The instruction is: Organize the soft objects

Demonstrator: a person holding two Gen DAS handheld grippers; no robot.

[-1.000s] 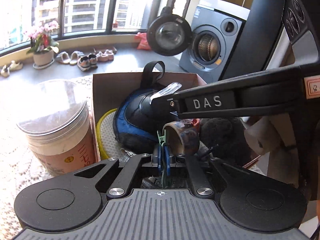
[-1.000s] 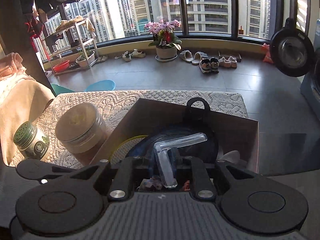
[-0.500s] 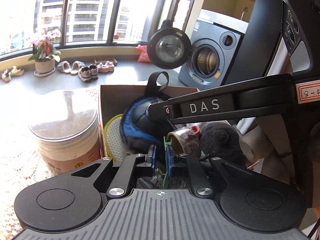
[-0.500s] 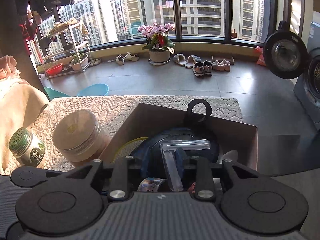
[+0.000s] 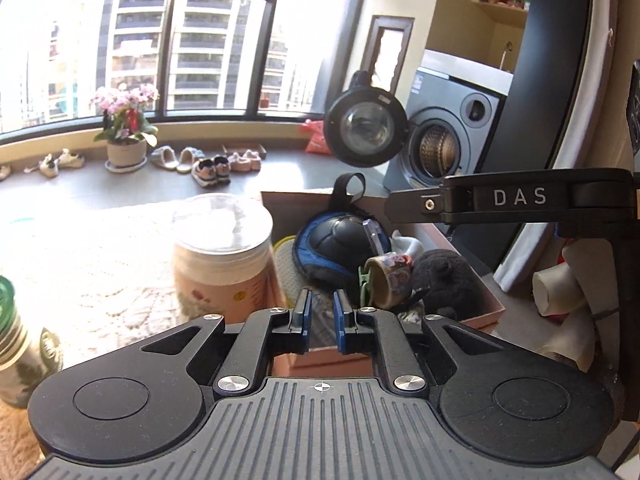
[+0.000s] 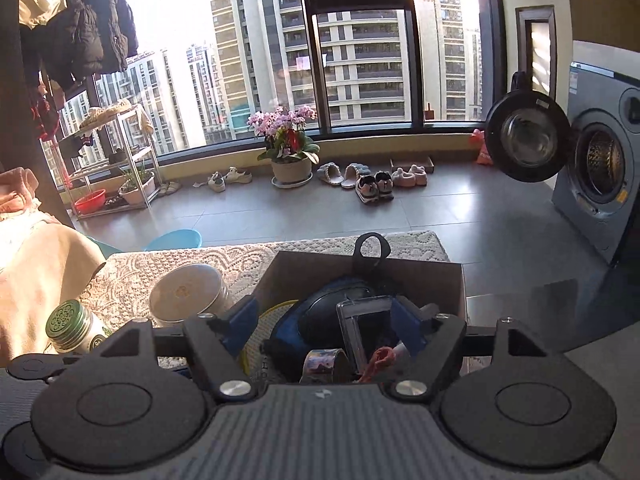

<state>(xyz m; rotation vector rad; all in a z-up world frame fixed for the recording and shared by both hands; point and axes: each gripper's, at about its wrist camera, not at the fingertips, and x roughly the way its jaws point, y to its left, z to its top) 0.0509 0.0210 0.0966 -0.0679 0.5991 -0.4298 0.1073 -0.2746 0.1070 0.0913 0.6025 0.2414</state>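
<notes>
Cardboard box (image 6: 362, 270) stands on the lace-covered desk (image 6: 256, 254) and holds the soft items: one blue-and-black pouch (image 5: 336, 246), one black plush toy (image 5: 444, 280), one yellow-rimmed mesh pad (image 5: 286, 260) — plus one tape roll (image 5: 390, 280). Two jars stand left of it: a clear-lidded canister (image 5: 222, 256) touching the box, and a green-capped jar (image 6: 72, 326). Left tool (image 5: 320, 314) nearly closed, empty. Right tool (image 6: 324, 320) has just been opening, jaws wide, nothing gripped.
</notes>
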